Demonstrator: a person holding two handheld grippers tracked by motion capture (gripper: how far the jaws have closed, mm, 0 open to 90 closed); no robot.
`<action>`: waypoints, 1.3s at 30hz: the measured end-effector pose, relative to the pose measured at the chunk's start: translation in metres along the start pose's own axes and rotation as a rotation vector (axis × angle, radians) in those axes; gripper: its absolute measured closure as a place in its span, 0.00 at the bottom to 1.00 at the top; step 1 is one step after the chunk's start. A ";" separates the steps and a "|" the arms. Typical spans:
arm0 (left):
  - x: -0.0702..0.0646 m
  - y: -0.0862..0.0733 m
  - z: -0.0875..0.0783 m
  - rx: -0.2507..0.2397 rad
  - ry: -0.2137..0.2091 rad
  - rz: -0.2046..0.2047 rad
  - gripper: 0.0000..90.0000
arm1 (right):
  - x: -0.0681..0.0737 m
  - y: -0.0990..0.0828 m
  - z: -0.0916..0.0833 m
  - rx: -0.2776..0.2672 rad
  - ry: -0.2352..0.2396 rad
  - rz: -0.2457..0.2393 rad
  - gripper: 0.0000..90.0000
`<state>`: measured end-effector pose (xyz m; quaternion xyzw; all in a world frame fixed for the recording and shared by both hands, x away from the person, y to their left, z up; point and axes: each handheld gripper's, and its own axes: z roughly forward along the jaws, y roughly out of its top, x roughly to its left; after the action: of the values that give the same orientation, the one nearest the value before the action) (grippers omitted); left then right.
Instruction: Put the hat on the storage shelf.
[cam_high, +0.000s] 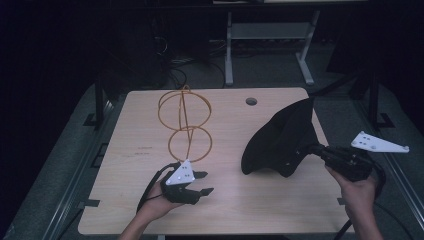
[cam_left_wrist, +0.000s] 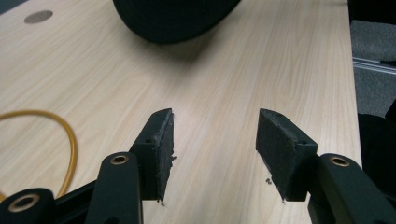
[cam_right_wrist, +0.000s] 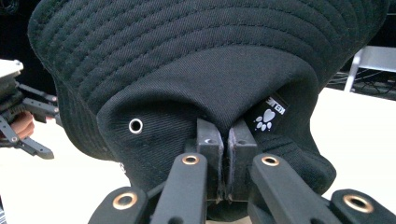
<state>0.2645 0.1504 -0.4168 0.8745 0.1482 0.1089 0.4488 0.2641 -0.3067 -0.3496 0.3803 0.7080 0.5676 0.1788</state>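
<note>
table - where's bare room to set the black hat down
The table is bare along the near edge between the left gripper and the right gripper, and at the far middle by the round hole. It is crowded at the wire rings and under the hat.

Left gripper (cam_high: 201, 183) held low at seven o'clock, jaws apart with nothing between, pointing toward three o'clock. Right gripper (cam_high: 306, 148) at four o'clock, raised, jaws pinched together, pointing toward nine o'clock.

High view overhead, facing forward; both gripper views close along fingers, sharing table (cam_high: 240, 200).
</note>
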 end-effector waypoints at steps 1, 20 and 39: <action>0.000 -0.002 0.000 0.001 0.001 -0.004 0.51 | 0.000 0.002 0.001 0.000 0.001 -0.002 0.96; 0.003 -0.023 -0.001 -0.003 0.037 -0.056 0.43 | 0.003 0.045 0.017 -0.003 0.038 -0.024 0.96; 0.005 -0.028 0.000 0.002 0.059 -0.061 0.39 | 0.014 0.077 0.047 -0.014 0.109 -0.027 0.96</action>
<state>0.2647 0.1676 -0.4395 0.8663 0.1881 0.1208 0.4467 0.3133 -0.2600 -0.2881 0.3382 0.7177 0.5898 0.1504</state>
